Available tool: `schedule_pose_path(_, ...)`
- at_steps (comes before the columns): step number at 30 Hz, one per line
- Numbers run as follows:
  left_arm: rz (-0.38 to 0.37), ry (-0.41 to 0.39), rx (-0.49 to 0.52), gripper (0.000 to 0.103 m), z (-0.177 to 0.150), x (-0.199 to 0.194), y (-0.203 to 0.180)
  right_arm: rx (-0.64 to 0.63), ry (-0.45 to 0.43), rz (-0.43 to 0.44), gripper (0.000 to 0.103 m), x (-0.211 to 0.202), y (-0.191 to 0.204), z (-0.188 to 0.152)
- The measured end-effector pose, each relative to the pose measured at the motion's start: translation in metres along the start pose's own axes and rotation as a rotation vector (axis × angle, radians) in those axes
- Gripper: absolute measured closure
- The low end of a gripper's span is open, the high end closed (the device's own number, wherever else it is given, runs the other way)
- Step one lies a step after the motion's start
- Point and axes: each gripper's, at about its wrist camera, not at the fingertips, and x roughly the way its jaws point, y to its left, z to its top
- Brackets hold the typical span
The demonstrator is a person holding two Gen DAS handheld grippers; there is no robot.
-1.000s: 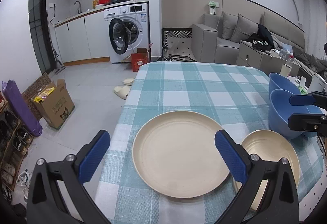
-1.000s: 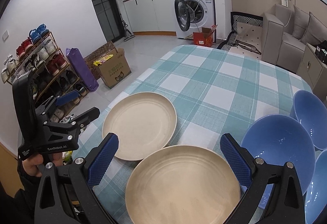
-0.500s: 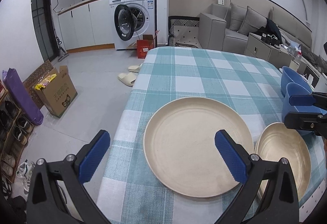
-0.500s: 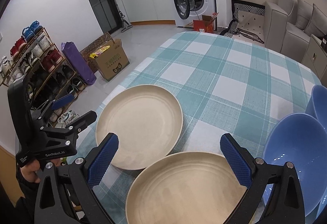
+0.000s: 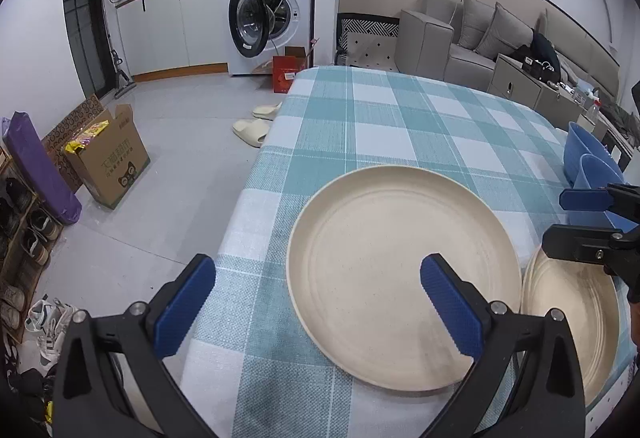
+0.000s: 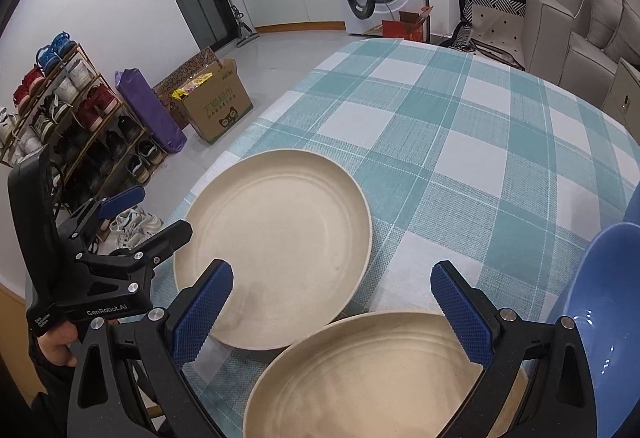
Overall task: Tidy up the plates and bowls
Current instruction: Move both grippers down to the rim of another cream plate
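The left gripper (image 5: pixel 318 302) hangs low over the near left corner of the checked tablecloth (image 5: pixel 400 126), its blue-padded jaws spread wide and holding nothing. The left cream plate (image 5: pixel 400 278) lies flat on the cloth just ahead, at about 1 o'clock from the gripper's middle; the right-hand pad overlaps the plate's near part, while the left pad sits over bare cloth at the table edge. The right cream plate (image 5: pixel 572 322) lies at 3 o'clock of the first, their rims very close or touching; which, the views do not settle.

The right gripper (image 6: pixel 332 306) is likewise parted and empty. The right plate (image 6: pixel 360 374) lies directly below and ahead of it, between the pads, with the left plate (image 6: pixel 276 254) at 11 o'clock. Blue bowls (image 6: pixel 604 302) sit at 3 o'clock on the cloth; from the left wrist they show at the far right (image 5: pixel 592 166), one behind the other.

The left gripper's body (image 6: pixel 96 278), held in a hand (image 6: pixel 56 346), reads "GenRobot.AI". The cardboard box (image 6: pixel 216 106) on the floor carries a cat-face logo with characters too small to read.

Compared with half a second ago, both plates sit larger and nearer in each view: the two grippers have come closer to them, their jaws as wide as before.
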Motion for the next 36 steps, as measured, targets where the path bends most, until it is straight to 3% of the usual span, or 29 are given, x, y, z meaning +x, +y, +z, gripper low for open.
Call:
schedule_pose_path(9, 0.002, 0.037, -0.007, 0.0, -0.004, 0.013, 0.002, -0.006, 0.038, -0.016, 0.002, 0.021, 0.001, 0.002)
schedule_pose_path(22, -0.021, 0.088, -0.024, 0.0, -0.009, 0.027, 0.006, -0.034, 0.175, -0.047, 0.002, 0.068, 0.005, 0.002)
schedule_pose_path(36, -0.037, 0.127, -0.04, 0.0, -0.013, 0.039, 0.008, -0.041, 0.225, -0.063, 0.002, 0.093, 0.005, 0.0)
